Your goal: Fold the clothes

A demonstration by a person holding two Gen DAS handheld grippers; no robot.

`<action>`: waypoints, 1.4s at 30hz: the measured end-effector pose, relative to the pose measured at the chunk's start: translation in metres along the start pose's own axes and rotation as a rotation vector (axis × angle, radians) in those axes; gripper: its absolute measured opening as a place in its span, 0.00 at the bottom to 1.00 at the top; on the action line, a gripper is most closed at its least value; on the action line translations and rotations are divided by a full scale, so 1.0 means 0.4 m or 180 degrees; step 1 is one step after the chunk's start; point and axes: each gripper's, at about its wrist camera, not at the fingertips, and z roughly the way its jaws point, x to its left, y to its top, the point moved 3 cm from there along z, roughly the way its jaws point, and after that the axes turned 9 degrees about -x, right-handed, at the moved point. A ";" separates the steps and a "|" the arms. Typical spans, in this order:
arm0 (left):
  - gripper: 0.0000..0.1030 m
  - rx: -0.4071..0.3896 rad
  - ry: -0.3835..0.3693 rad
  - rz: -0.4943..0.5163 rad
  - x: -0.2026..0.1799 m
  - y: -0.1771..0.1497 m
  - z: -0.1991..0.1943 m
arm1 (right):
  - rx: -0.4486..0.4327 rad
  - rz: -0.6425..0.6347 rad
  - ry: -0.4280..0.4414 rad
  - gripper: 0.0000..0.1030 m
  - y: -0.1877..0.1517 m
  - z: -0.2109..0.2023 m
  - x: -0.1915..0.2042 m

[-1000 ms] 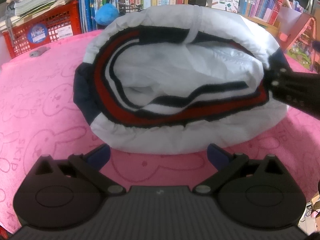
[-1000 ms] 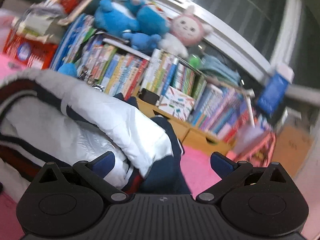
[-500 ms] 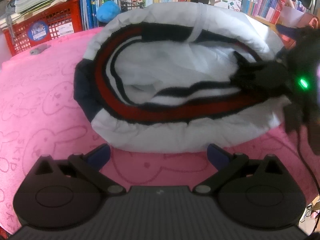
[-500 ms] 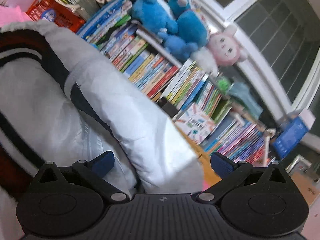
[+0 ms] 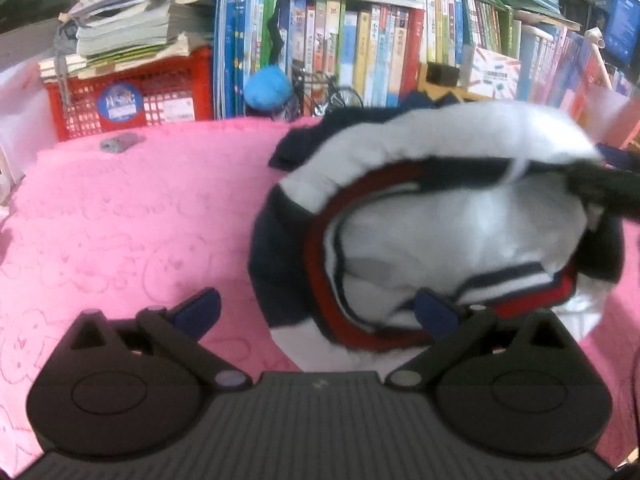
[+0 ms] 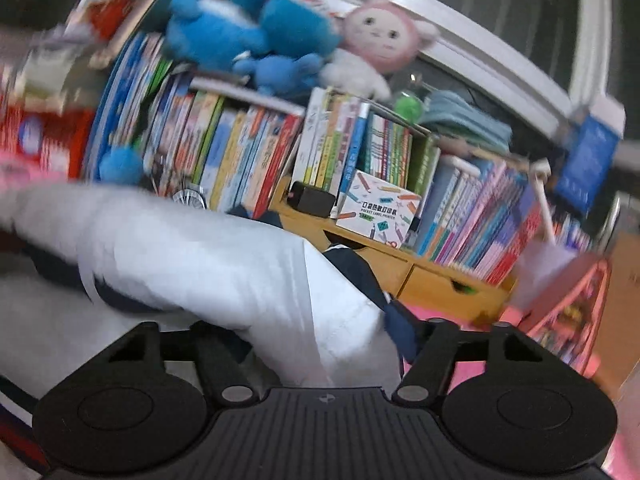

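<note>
Jacket (image 5: 452,240) lies on desk (image 5: 120,220) at 3 o'clock; crate (image 5: 132,92) behind at 10 o'clock; books (image 5: 360,52) behind at 12; plush toys (image 6: 256,40) atop books.

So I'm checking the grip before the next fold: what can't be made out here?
- Right gripper fingertips: right wrist view, buried in the puffy white jacket with navy and red trim, so closure is unclear.
- Jacket's far-right edge: left wrist view, behind a blurred black gripper finger.
- Open left gripper: holds nothing.
</note>
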 end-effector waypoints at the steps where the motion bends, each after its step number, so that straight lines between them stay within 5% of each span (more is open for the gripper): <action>1: 1.00 -0.0035 -0.0004 0.0011 -0.001 0.003 -0.001 | 0.0020 0.0173 0.0051 0.58 0.009 -0.014 -0.020; 7: 1.00 -0.0232 0.0014 0.0209 -0.014 0.022 0.041 | 0.0334 0.1981 0.0923 0.57 0.036 -0.031 -0.192; 10: 1.00 -0.0061 0.0176 0.0423 -0.031 0.010 0.099 | 0.0339 0.1799 0.0693 0.58 0.030 -0.031 -0.212; 14: 1.00 -0.0098 -0.0049 0.0532 -0.050 -0.015 0.111 | 0.0243 0.1418 0.0667 0.58 0.018 -0.072 -0.188; 17: 1.00 -0.0123 -0.0042 0.0488 -0.038 -0.022 0.128 | 0.0214 0.2105 0.1158 0.59 0.013 -0.083 -0.227; 19: 1.00 -0.0072 0.0130 0.0412 -0.012 -0.020 0.145 | 0.0191 0.3041 0.1563 0.62 -0.001 -0.070 -0.287; 21: 1.00 -0.0035 0.0290 0.0347 0.018 -0.015 0.157 | 0.0119 0.3289 0.1511 0.68 -0.007 -0.074 -0.321; 23: 1.00 -0.0030 0.0369 0.0276 0.052 -0.006 0.163 | 0.0102 0.2850 0.1316 0.71 0.000 -0.093 -0.305; 27: 1.00 -0.0078 0.0421 0.0138 0.108 0.029 0.151 | 0.0249 0.2003 0.1523 0.71 -0.002 -0.136 -0.190; 31: 1.00 -0.0420 0.0472 0.0080 0.152 0.098 0.077 | 0.0210 0.0984 0.1367 0.70 -0.004 -0.171 -0.031; 37: 1.00 -0.0730 0.0354 0.0066 0.168 0.172 0.003 | -0.0551 -0.0905 0.0383 0.79 -0.027 -0.188 0.177; 42: 1.00 -0.0758 0.0293 0.0033 0.158 0.168 -0.028 | -0.0811 -0.1412 0.0470 0.91 -0.027 -0.136 0.310</action>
